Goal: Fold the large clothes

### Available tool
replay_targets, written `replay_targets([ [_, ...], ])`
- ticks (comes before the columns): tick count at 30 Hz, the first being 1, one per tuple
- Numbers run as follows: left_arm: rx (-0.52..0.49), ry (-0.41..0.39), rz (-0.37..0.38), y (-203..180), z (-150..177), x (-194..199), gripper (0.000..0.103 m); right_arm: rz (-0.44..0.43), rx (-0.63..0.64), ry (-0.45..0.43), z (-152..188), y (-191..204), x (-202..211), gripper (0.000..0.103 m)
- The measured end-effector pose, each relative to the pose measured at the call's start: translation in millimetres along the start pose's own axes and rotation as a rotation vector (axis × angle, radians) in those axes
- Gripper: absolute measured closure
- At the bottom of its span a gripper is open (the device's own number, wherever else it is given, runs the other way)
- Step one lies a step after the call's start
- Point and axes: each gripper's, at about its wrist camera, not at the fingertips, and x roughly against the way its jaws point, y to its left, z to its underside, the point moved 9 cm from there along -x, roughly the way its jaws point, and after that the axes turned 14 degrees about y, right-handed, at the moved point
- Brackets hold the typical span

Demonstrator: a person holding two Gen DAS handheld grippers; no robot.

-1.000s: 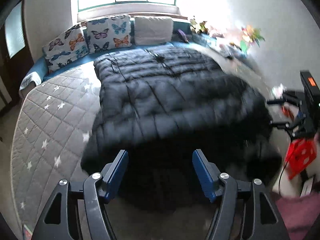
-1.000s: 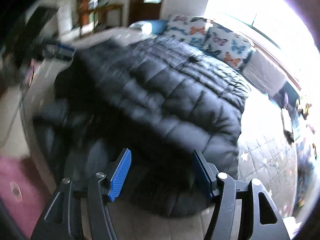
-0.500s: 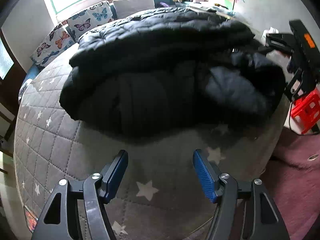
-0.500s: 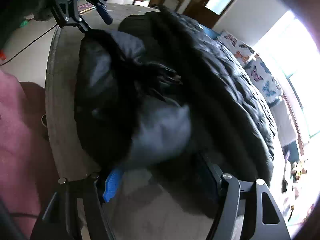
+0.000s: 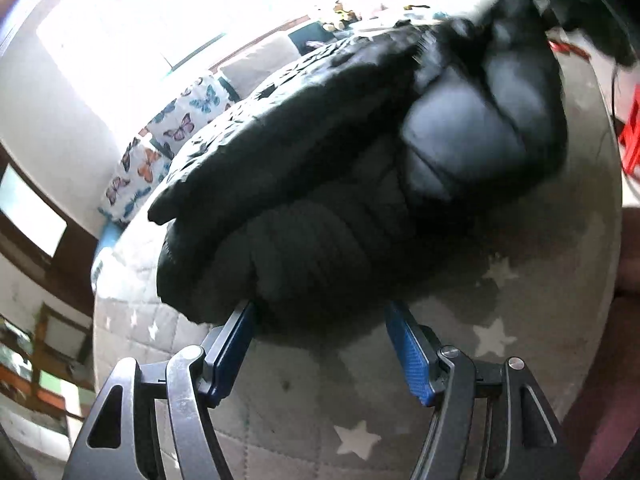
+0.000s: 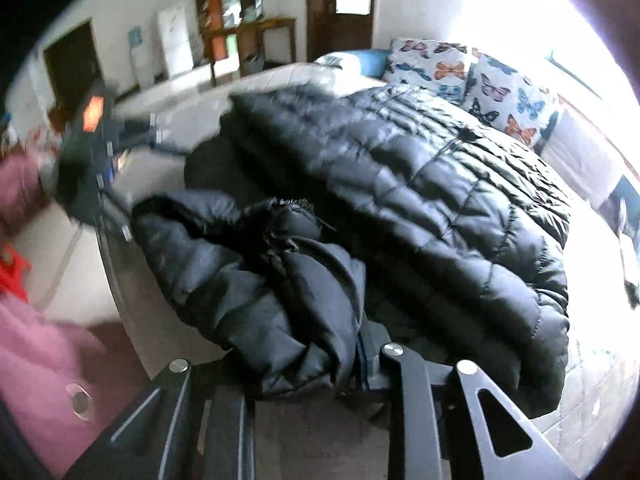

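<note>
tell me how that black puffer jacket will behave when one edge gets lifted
The black puffer jacket will likely sag and drape, since it already slumps in soft folds on the mattress. Its puffed quilting suggests it is light for its bulk. The shiny shell may slip, though the right gripper is closing on a bunched edge.

A black quilted puffer jacket (image 5: pixel 320 184) is seen heaped on a grey mattress cover (image 5: pixel 532 320) printed with white stars. The left gripper (image 5: pixel 320 312) is held at the near hem of the jacket, its blue-padded jaws set wide apart, with the hem bulging at the gap between the tips; no pad is seen pressing on the cloth. Butterfly-print pillows (image 5: pixel 176 132) are lined up behind the jacket under a bright window (image 5: pixel 132 28). A red object (image 5: pixel 632 136) is visible at the right edge.
</note>
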Motion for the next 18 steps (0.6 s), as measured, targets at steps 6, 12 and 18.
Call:
replay_targets([
  [6, -0.038, -0.049, -0.114, 0, -7, 0, 0.026, -0.011, -0.049, -0.074, -17, -8, 23, 0.080],
  [12, 0.000, -0.088, -0.176, 15, -24, -8, 0.025, 0.007, -0.048, -0.081, -21, -9, 21, 0.080],
  [18, 0.045, -0.137, -0.160, 15, -23, 4, 0.057, 0.031, -0.053, -0.091, -6, -1, 21, 0.081],
])
